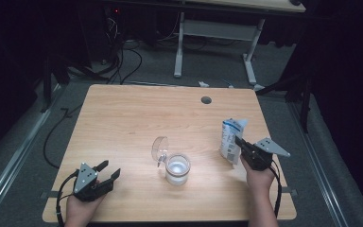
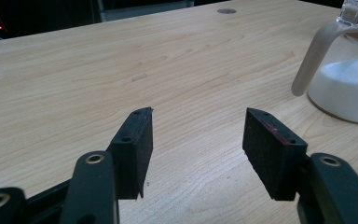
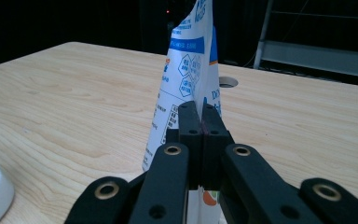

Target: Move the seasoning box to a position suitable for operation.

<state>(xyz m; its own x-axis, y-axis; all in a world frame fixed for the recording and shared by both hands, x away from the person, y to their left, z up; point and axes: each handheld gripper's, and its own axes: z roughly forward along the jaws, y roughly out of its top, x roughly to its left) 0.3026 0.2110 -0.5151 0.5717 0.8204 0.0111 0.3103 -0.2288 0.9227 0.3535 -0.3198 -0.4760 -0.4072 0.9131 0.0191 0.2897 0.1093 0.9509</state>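
So the clear glass jar with white powder [image 1: 177, 169] sits mid-counter [image 1: 123, 123], its hinged lid [image 1: 160, 149] open behind-left, and the white-and-blue paper pouch [image 1: 230, 138] stands off to its right.

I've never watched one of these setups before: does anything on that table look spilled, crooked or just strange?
Nothing looks spilled or broken. The glass jar of white powder stands upright with its hinged lid flipped open. The right hand-held gripper pinches the blue-and-white pouch, which stands upright. The left hand-held gripper is open and holds nothing.
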